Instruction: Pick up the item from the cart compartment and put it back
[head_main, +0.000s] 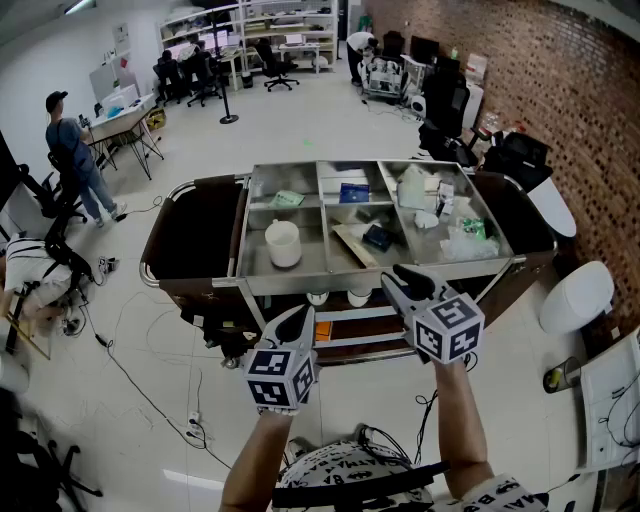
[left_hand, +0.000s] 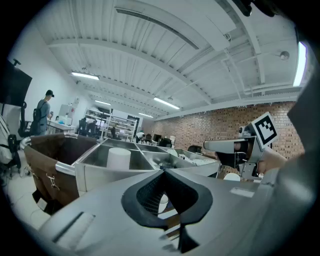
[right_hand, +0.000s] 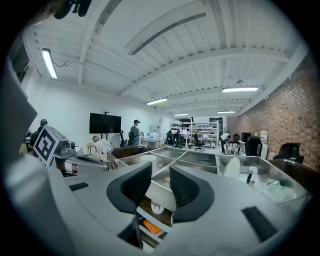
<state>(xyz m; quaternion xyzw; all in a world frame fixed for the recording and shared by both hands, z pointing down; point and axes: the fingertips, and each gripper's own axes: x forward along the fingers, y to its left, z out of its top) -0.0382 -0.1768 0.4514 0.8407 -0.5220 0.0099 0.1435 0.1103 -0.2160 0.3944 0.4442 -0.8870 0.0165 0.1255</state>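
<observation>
We hold both claws low in the frame, just short of the cart's (head_main: 340, 277) near rim. Our left claw (head_main: 305, 312) is pinched together at its tips, empty. Our right claw (head_main: 395, 275) stands narrowly apart, empty too. The white cylinder (head_main: 283, 243) stands upright in the cart's left-hand compartment, left of centre.

Cart (head_main: 330, 277) compartments of brushed sheet metal, softly reflective; side bins (head_main: 195, 240) dark brown and smooth. White cylinder (head_main: 283, 243) matt. Left gripper (head_main: 300, 316) and right gripper (head_main: 396, 276) of matt grey plastic, with ribbed black pads (right_hand: 135, 186). Rough red brick wall (head_main: 560, 90); smooth, glossy pale floor (head_main: 290, 125).
</observation>
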